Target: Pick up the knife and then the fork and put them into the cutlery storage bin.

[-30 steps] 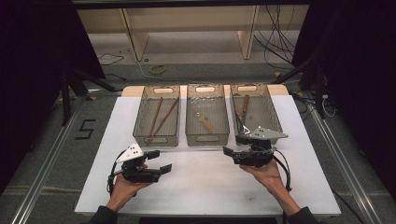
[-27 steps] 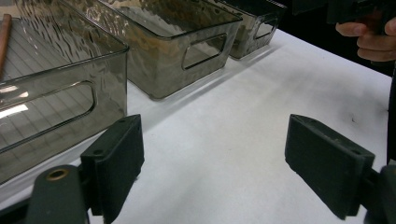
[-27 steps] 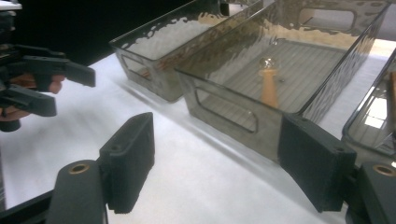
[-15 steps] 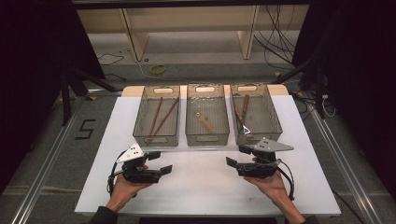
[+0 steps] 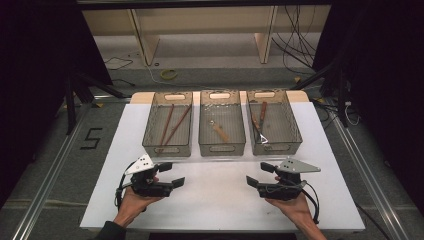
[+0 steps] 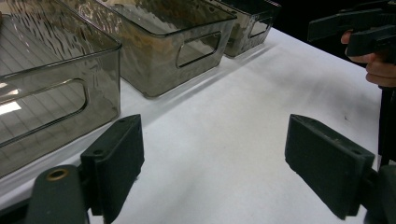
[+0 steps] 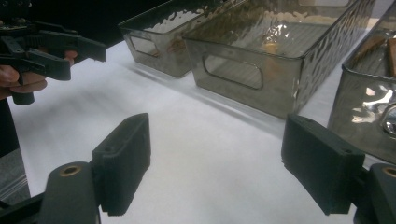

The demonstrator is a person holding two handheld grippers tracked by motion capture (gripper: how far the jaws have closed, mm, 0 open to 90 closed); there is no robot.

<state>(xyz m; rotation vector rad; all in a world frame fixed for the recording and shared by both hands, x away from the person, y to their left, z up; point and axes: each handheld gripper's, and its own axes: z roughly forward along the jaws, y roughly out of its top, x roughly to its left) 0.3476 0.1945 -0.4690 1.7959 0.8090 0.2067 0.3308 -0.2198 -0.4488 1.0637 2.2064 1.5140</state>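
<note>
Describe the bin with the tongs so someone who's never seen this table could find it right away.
On the white table, three smoky clear bins stand in a row along the far edge. The bin with the tongs is the rightmost. Its neighbours hold two long sticks and one small wooden-handled tool; this one holds metal tongs with brown handles.

Right gripper (image 5: 256,178) back from the right bin (image 5: 274,123) (jaws just opening, empty).

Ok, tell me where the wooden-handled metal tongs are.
In the high view, the wooden-handled metal tongs lie inside the rightmost clear smoky plastic bin, just beyond the open right gripper.
</note>
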